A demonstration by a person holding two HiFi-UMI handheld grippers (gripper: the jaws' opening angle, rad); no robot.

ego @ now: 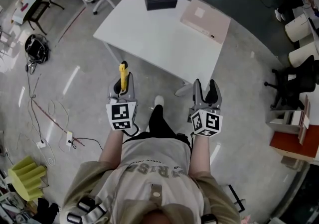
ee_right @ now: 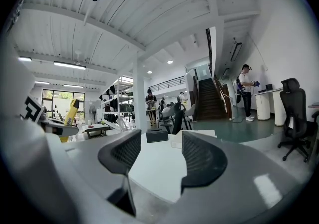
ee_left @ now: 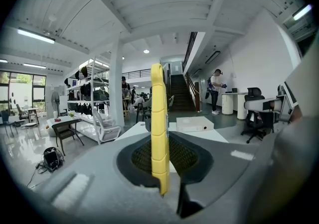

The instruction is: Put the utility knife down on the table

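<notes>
The knife is not down yet. The left gripper (ego: 123,86) has its jaws clamped on the yellow knife (ee_left: 158,133), upright, over the floor short of the bench's (ego: 149,34) near edge. The right gripper (ego: 206,88) has its jaws apart and empty. Reaching the bench and releasing are left to do.

Bright ceiling strip lights (ee_left: 36,35); fisheye edges dark, foreground seemingly soft.

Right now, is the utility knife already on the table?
No, the utility knife stands clamped in the left gripper, off the white table.
</notes>
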